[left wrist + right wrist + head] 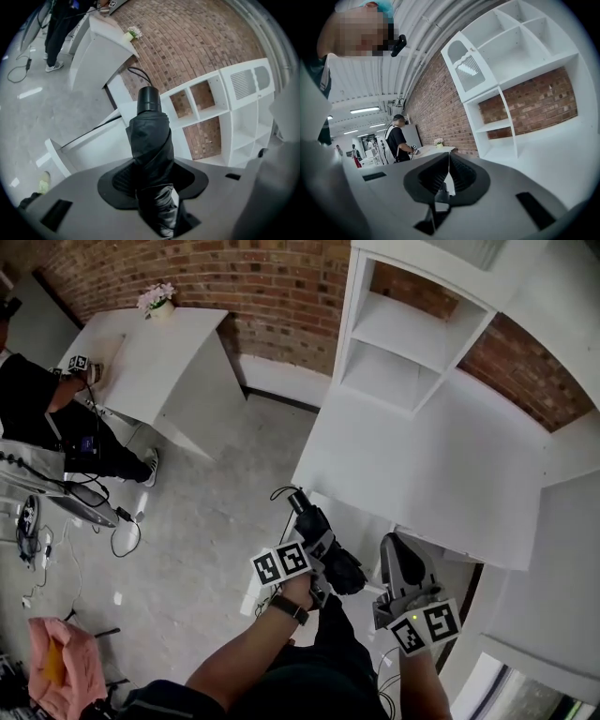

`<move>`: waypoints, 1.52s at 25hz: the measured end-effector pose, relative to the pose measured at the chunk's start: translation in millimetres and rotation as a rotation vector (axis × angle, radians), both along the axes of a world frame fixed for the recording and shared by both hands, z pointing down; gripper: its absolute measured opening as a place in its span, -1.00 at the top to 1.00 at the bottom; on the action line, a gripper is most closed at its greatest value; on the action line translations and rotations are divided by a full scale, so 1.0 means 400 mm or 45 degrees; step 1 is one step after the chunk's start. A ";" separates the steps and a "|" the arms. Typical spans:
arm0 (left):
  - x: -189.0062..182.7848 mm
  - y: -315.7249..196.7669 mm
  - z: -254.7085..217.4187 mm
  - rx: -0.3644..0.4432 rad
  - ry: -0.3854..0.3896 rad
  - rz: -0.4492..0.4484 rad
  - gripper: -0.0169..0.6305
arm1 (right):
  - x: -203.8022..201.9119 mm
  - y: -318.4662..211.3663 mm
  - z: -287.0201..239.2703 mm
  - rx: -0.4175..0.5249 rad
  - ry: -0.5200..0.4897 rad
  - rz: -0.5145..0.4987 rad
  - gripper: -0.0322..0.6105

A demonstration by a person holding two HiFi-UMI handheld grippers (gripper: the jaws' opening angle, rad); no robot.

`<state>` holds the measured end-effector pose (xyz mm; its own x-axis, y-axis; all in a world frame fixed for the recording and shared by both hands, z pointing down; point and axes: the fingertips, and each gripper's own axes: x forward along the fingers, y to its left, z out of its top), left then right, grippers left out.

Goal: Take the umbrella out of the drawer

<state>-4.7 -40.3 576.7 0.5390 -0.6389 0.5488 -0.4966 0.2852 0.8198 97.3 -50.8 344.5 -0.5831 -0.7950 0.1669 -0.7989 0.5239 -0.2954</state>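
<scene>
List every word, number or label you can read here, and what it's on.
None readable.
The cubes on the left gripper and right gripper carry only black-and-white square patterns, no letters or digits.
The black umbrella shows no print.

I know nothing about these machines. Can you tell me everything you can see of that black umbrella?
The umbrella is a compact black folding one, closed, its shiny fabric wrapped in twisted folds round the shaft. At the far end is a smooth black cylindrical handle with a thin cord loop. The left claw is clamped on the fabric part, holding it in the air, handle pointing away from the person. Nothing else seems to touch it.
</scene>
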 end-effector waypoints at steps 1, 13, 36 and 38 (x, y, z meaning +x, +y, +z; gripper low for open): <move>-0.012 0.003 -0.027 0.037 -0.011 0.019 0.38 | -0.008 0.011 -0.013 0.009 -0.001 0.004 0.89; -0.136 0.020 -0.330 0.376 -0.006 0.133 0.38 | -0.080 0.084 -0.132 0.099 0.000 0.070 0.89; -0.290 0.124 -0.827 1.046 -0.476 0.270 0.38 | -0.144 0.171 -0.334 0.275 0.103 0.137 0.89; -0.294 0.131 -0.861 1.101 -0.530 0.284 0.38 | -0.144 0.176 -0.349 0.296 0.095 0.139 0.89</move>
